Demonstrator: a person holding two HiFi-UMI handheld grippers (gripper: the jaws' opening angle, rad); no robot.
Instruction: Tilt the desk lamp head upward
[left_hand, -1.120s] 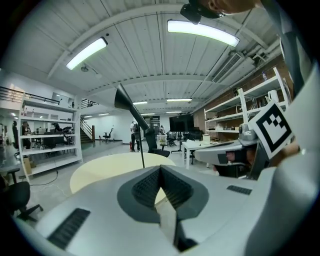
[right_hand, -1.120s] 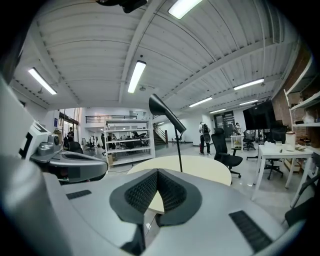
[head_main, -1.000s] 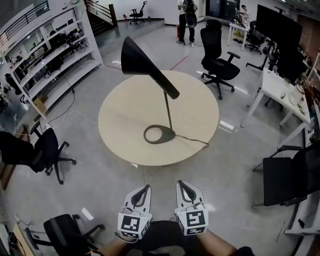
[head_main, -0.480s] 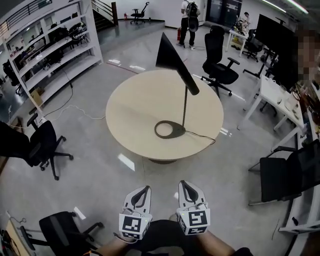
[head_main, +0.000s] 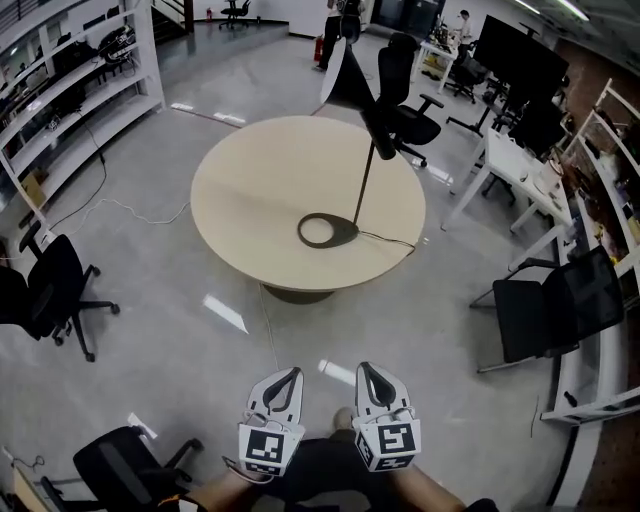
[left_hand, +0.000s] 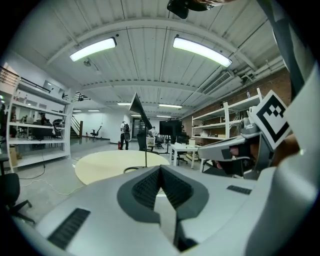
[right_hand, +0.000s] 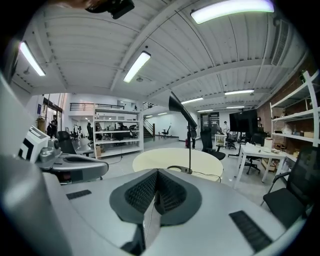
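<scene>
Lamp head (head_main: 362, 95) now upper-right, cone far-left

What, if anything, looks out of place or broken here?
Nothing stands out. The desk lamp stands upright on the round table, its cord running to the edge. The left gripper and right gripper are shut and empty, short of the table.

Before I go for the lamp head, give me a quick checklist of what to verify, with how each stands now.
1. Left gripper empty, jaws together: ok.
2. Right gripper empty, jaws together: ok.
3. Desk lamp upright on the round table: ok.
4. Lamp head within reach: not ok, both grippers far short of the table.
5. Cord lying away from the head: ok.
6. Head joint free to tilt: cannot tell.
</scene>
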